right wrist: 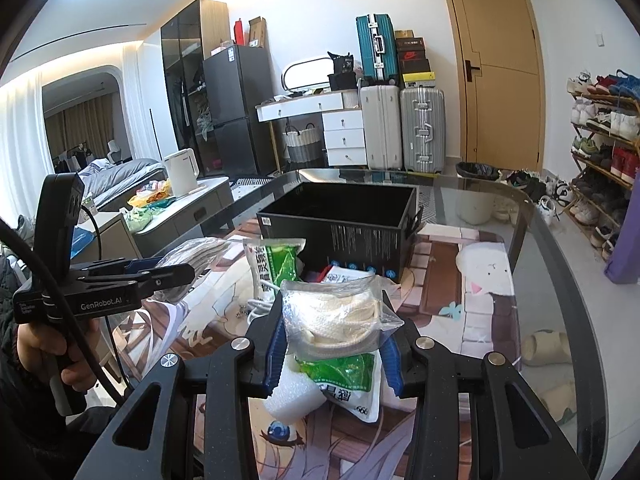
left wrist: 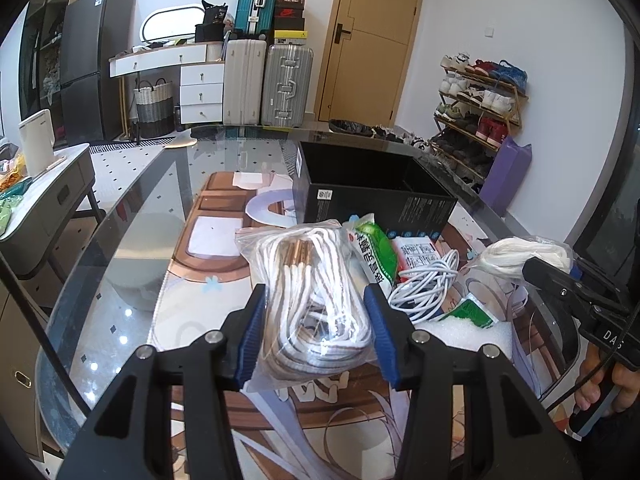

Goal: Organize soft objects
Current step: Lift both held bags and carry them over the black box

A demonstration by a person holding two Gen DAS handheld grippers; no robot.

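Observation:
My left gripper (left wrist: pixel 316 316) is shut on a clear bag of white cords with copper tips (left wrist: pixel 308 280), lifted off the printed mat. My right gripper (right wrist: pixel 334 340) is shut on a clear bag of cream-white rope (right wrist: pixel 340 316), also raised; the same bag shows at the right of the left wrist view (left wrist: pixel 516 256). An open black box (right wrist: pixel 340 232) stands behind both bags, also seen as the black box (left wrist: pixel 376 188). On the mat lie a green-and-white packet (left wrist: pixel 370 248), a coiled white cable (left wrist: pixel 424 284), a white foam block (right wrist: pixel 296 392) and another green packet (right wrist: pixel 348 376).
The glass table's edge (right wrist: pixel 552 248) curves round on the right. A second green packet (right wrist: pixel 276 264) stands upright before the box. A person's hand (right wrist: pixel 68 360) holds the left gripper's handle. Suitcases, a door and a shoe rack (left wrist: pixel 476 112) lie beyond the table.

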